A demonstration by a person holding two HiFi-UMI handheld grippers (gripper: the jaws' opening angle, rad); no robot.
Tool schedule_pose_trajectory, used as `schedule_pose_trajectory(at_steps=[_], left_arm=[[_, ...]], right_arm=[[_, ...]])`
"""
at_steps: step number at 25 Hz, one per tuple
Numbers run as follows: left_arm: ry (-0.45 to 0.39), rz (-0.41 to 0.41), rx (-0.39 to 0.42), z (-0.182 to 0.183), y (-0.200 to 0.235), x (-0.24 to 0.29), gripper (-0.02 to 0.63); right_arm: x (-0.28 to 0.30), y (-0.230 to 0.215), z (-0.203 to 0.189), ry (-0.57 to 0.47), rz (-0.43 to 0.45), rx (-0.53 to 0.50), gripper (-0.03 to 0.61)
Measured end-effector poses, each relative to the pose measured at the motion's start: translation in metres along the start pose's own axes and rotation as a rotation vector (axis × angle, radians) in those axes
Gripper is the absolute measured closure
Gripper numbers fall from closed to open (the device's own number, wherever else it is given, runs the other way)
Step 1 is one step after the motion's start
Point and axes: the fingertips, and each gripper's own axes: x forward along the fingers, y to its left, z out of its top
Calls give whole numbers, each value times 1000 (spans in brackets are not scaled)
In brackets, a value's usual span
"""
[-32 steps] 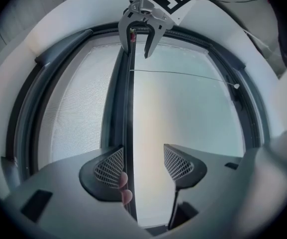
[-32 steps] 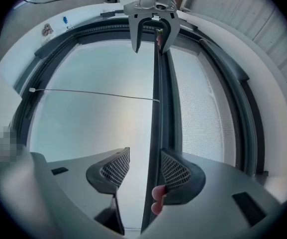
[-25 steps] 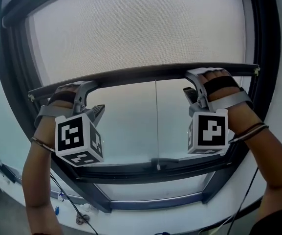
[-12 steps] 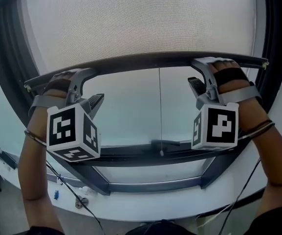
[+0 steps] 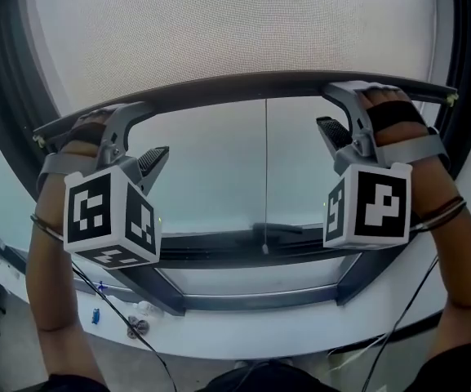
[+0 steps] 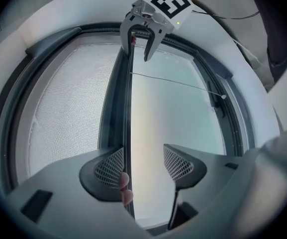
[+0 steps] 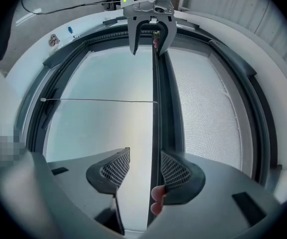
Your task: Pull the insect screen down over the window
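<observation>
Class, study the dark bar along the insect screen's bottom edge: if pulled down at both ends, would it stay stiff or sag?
Probably stiff: the bar runs straight between the left gripper and right gripper, each hooked over it with jaws apart. Likely light, being slim. The mesh above looks thin, so probably floppy alone.

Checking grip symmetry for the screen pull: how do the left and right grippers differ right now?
Left gripper sits at the pull bar's left end, lower in the head view; right gripper sits at its right end, higher. Left gripper's marker cube shows three faces, corner-on; right gripper's cube shows mostly one face. Shared: both have jaws apart, unclamped, with the bar running along the mesh-side jaw only.
</observation>
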Motion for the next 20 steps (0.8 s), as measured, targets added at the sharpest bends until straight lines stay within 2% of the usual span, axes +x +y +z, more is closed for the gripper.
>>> schedule_pose_trajectory(at_steps=[11, 15, 16, 18, 20], left_arm=[[-33, -30, -34, -3, -1, -4, 360], [-30, -14, -31, -3, 1, -3, 362], [-34, -3, -40, -3, 3, -2, 370], [-31, 31, -51, -4, 10, -2, 446], [-11, 52, -30, -4, 13, -2, 462]], right_arm=[[-3, -1, 6, -28, 46, 33, 385], [-2, -4, 6, -24, 37, 35, 387], [-1, -7, 6, -22, 11, 35, 405], [1, -15, 6, -17, -50, 24, 518], [1, -18, 6, -9, -64, 13, 517]])
